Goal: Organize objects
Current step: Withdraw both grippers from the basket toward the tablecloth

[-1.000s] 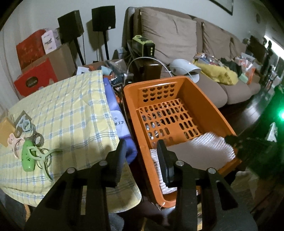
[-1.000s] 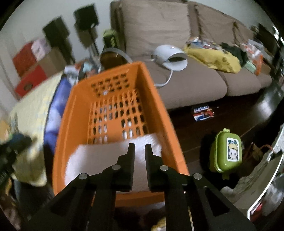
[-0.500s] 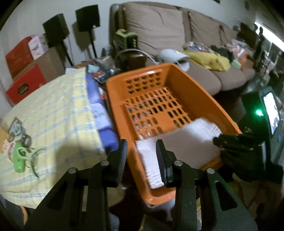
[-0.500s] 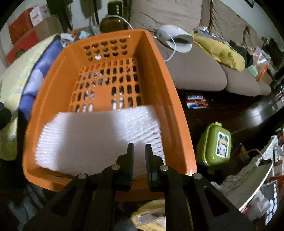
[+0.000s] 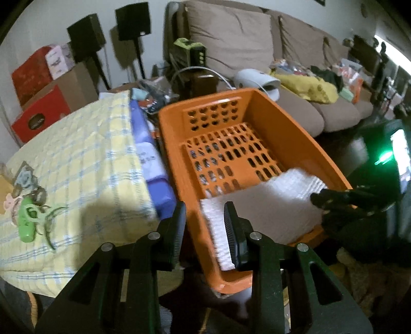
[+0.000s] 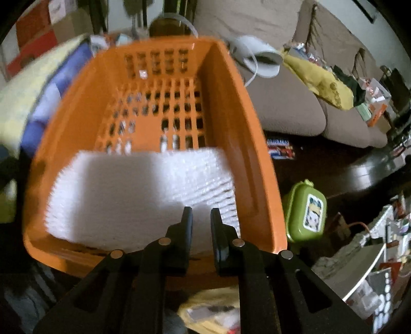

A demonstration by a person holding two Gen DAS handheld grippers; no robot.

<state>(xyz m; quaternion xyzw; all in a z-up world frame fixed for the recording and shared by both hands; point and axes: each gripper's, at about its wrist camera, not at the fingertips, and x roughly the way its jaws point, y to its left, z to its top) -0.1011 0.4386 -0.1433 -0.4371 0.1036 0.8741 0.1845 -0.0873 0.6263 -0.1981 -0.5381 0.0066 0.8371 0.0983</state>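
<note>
Yellow checked cloth [image 5: 77, 154] lies left of orange basket [image 5: 295, 144]. White foam sheet [image 5: 262, 205] rests in the basket's near end. Left gripper [image 5: 204, 226] — jaws apart, straddling the rim. Right gripper [image 6: 201, 218] — jaws slightly apart, empty, above the sheet.

Brown sofa [image 5: 295, 113], 2 black speakers [image 5: 132, 21], red boxes [image 5: 41, 113].
</note>
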